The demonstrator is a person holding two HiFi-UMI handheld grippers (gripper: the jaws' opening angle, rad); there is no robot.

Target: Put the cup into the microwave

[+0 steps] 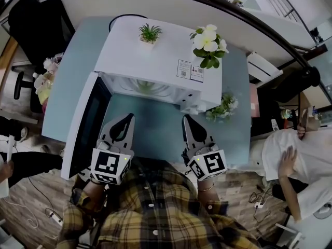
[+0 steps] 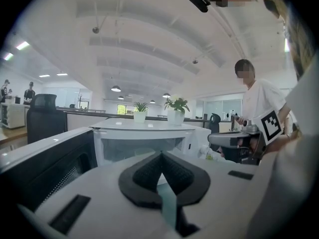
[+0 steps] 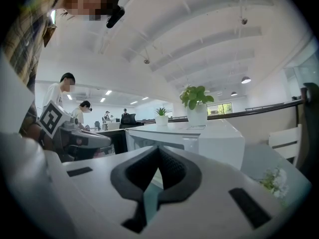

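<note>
**A:** So, where do we stand?

**B:** We face the blue table (image 1: 155,131). The white microwave (image 1: 155,53) sits at its middle with two potted plants (image 1: 149,33) on its roof. Its door (image 1: 83,126) hangs wide open on our left.

**A:** And our hands?

**B:** We hold the left gripper (image 1: 126,118) and the right gripper (image 1: 187,120) side by side, close to our body. Both point at the opening from well back. Each is clenched on nothing, with its pads pressed together.

**A:** Then where is the cup?

**B:** We see none on the table and none in either gripper. Inside the opening we make out a pale greenish shape (image 1: 147,86). We take it for the cup, though it is too faint for us to be sure.

**A:** Which step does that make this?

**B:** We judge the placing itself is done: the cup seems to be inside and our grippers are empty. What looks unfinished is the open door.

**A:** So what does the next move ask of us?

**B:** Probably the left gripper, since it is nearest the door. We would press on the door's far edge and follow its swing round to the front, with the right gripper held clear. If that shape is not the cup, we must find the cup before anything else.
</note>
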